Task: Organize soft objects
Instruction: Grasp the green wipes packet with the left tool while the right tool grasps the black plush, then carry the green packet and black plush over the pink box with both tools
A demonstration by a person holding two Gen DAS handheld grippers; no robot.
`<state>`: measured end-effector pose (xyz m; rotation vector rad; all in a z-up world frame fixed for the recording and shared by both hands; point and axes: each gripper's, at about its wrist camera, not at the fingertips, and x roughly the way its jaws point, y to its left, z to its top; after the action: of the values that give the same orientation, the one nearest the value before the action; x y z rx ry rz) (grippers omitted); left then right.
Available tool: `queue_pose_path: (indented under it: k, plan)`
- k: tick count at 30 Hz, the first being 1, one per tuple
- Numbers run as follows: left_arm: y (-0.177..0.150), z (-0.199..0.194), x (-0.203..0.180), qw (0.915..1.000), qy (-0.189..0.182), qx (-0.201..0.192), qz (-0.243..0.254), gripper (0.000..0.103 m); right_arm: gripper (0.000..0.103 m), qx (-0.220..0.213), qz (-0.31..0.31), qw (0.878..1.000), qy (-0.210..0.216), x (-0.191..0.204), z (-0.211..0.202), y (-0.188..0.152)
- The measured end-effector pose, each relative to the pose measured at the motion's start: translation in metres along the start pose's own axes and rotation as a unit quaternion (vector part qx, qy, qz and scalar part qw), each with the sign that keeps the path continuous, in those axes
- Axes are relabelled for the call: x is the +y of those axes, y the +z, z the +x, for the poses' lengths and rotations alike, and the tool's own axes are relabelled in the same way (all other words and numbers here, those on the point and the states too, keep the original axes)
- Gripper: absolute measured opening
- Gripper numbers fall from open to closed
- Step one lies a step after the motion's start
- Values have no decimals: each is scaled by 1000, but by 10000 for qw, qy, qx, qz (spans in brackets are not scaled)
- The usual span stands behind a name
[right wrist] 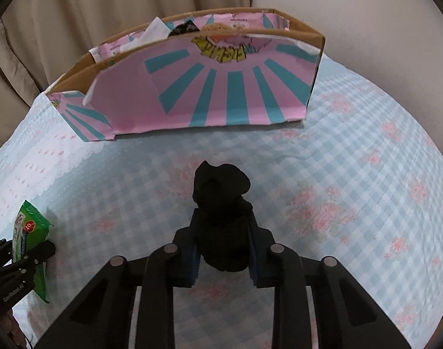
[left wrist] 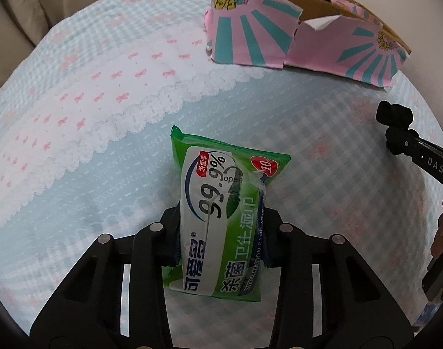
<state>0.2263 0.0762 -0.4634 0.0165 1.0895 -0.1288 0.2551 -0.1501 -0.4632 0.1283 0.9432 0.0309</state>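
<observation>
We see the left gripper pinching a green wipes pack; the right gripper clamps a black cloth, possibly a sock, before the pink box.

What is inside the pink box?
Above the rim of the box show white paper and something dark; its front wall hides everything lower.

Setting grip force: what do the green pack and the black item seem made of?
Green wipes pack: glossy plastic film, judging by its sheen, crimped end seam and peel label. Black item: looks like matte soft fabric, bunched and lumpy without highlights; its exact kind is unclear.
</observation>
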Motion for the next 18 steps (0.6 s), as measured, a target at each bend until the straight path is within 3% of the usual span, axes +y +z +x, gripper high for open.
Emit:
queue_pose_path:
  k: [7, 18]
  plan:
    - [14, -43, -3, 9999, -58, -112, -98, 34, 22, -125, -89, 9998, 88, 6, -36, 9]
    - [47, -162, -16, 9986, -31, -461, -240, 34, 22, -338, -125, 9988, 317, 29, -154, 38]
